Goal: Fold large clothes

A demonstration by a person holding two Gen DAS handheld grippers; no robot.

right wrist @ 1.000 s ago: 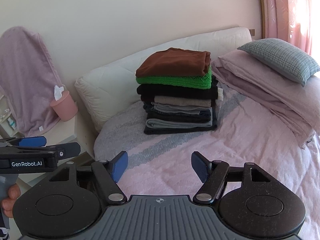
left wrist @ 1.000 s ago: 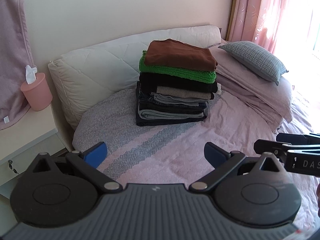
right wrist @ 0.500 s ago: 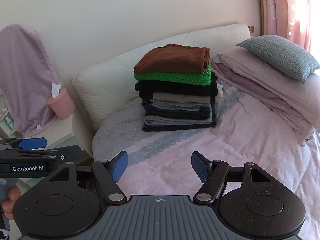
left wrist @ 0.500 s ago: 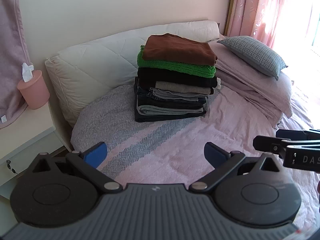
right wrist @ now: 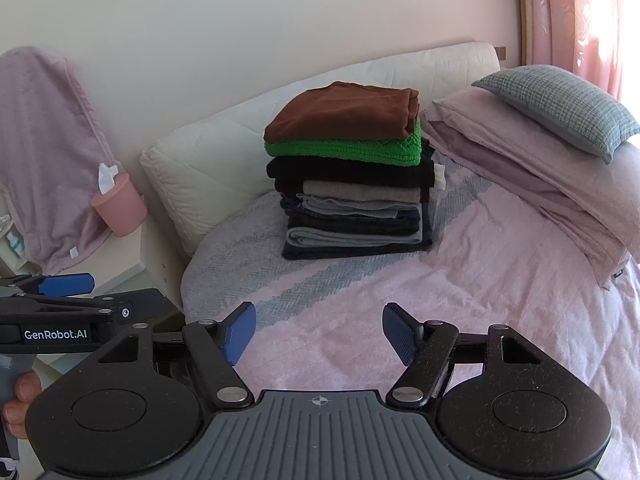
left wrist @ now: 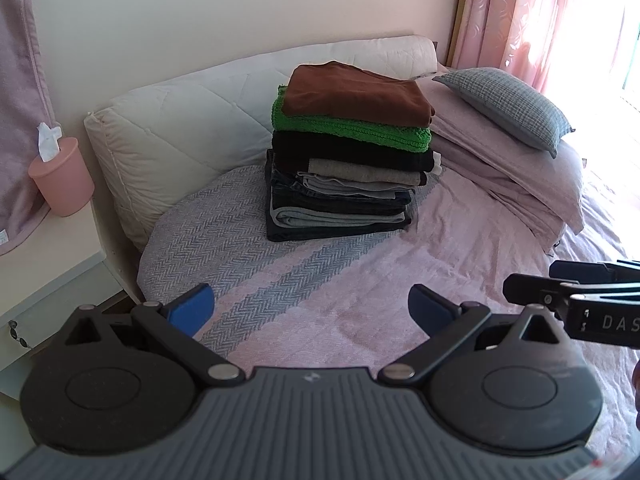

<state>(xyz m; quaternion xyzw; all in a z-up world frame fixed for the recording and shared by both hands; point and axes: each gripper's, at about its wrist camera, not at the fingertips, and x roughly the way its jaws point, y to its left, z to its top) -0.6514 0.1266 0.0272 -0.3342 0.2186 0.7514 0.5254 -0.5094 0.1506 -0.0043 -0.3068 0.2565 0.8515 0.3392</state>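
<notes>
My left gripper (left wrist: 311,307) hangs over the pink bedspread (left wrist: 360,312) with its blue pads spread wide and nothing between them. My right gripper (right wrist: 319,331) is level with it and just beside it, jaws likewise apart and empty; each shows at the edge of the other's camera. A hand (right wrist: 18,404) grips the left handle at the lower left of the right view. Ahead, well clear of both, the stack (left wrist: 352,152) of folded clothes stands on the grey herringbone part of the spread, against the white headboard cushion (left wrist: 188,128): brown on top, green below, then black, beige, greys and dark layers. Right of it lie folded pink bedding and a grey pillow (left wrist: 508,104). Left, a pink tissue cup (left wrist: 62,176) stands on the nightstand.
</notes>
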